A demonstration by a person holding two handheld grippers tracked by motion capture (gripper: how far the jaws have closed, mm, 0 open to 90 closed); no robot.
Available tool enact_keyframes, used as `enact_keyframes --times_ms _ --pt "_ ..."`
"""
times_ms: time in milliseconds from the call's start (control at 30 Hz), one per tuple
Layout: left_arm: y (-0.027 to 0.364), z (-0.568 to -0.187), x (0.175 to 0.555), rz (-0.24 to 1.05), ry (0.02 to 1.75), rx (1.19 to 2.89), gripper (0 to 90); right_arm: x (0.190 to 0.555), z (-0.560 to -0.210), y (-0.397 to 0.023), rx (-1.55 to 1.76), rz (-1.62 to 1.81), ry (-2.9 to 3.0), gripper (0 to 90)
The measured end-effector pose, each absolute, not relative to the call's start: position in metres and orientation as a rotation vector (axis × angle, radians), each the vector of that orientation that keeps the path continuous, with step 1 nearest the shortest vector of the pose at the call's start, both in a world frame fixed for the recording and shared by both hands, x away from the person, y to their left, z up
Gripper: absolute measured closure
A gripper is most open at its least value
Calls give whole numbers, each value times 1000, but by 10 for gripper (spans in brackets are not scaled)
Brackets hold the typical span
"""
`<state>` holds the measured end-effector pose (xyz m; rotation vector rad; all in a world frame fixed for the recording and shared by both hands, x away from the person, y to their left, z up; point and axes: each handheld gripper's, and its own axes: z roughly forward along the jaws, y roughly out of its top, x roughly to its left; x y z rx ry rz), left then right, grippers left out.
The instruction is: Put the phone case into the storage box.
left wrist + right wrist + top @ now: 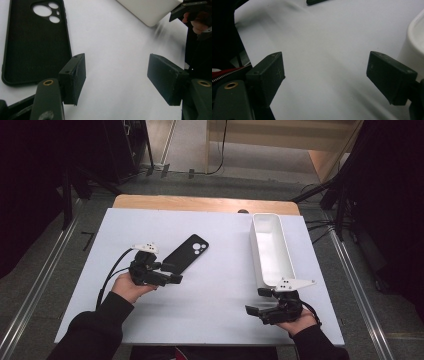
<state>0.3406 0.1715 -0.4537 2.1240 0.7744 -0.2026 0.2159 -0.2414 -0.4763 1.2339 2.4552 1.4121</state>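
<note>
A black phone case (186, 252) lies flat on the white table, camera cutouts at its far end. My left gripper (175, 273) is open just beside the case's near end, jaws pointing right. In the left gripper view the case (35, 42) lies left of the open jaws (116, 75), with bare table between them. A long white bin (272, 250) stands at the right. My right gripper (256, 301) is open below the bin's near end, jaws pointing left. The right gripper view has open jaws (325, 72) over bare table, with the bin's wall (415, 37) at the right.
The white table top (215, 290) has a wooden strip along its far edge (205, 204). Dark stands and metal rails flank the table on both sides. The person's dark sleeves enter from the bottom.
</note>
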Motion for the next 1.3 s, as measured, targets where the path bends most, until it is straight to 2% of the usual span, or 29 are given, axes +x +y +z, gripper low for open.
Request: enact_keyframes --times_ms 600,1300 --pt "193 -458 301 -199 755 2123 307 214 -476 -241 1231 1413 2447 133" --pt "214 -465 285 -179 806 2131 306 214 -476 -241 1225 1415 2453 133"
